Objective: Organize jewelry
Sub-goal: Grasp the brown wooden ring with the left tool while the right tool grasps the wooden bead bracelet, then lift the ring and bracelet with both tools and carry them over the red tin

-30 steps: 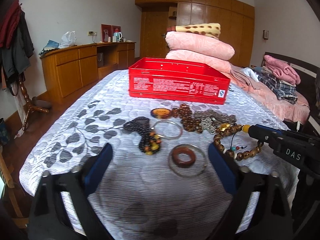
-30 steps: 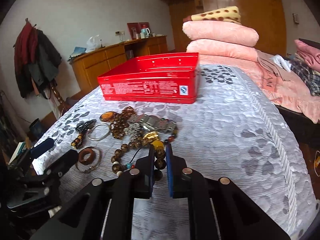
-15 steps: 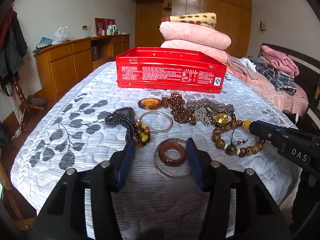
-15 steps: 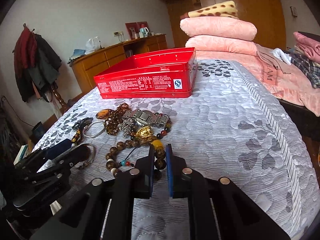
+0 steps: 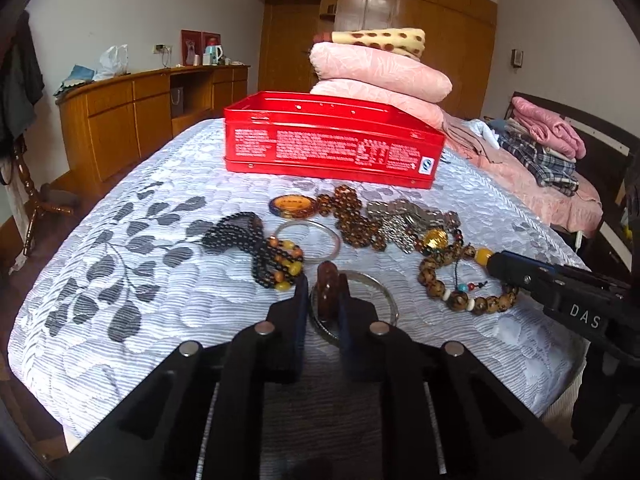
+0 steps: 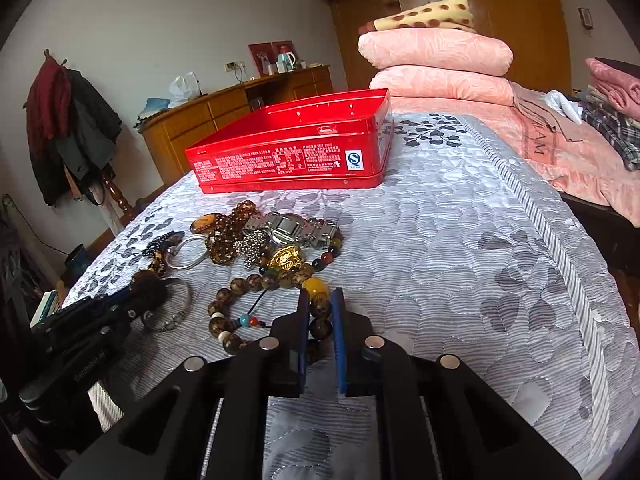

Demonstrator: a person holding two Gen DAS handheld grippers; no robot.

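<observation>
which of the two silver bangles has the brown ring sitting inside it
The nearer silver bangle, under the left gripper, which pinches that brown ring. The farther bangle is empty.

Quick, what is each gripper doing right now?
Left gripper: shut on the brown ring.
Right gripper: shut on the wooden bead bracelet.

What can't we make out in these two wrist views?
- Inside of the red tin: both views, hidden by its own front wall.
- Text on the tin: too small.
- Near part of the silver bangle: left view, behind the left gripper.
- Brown ring: right view, blurred.
</observation>
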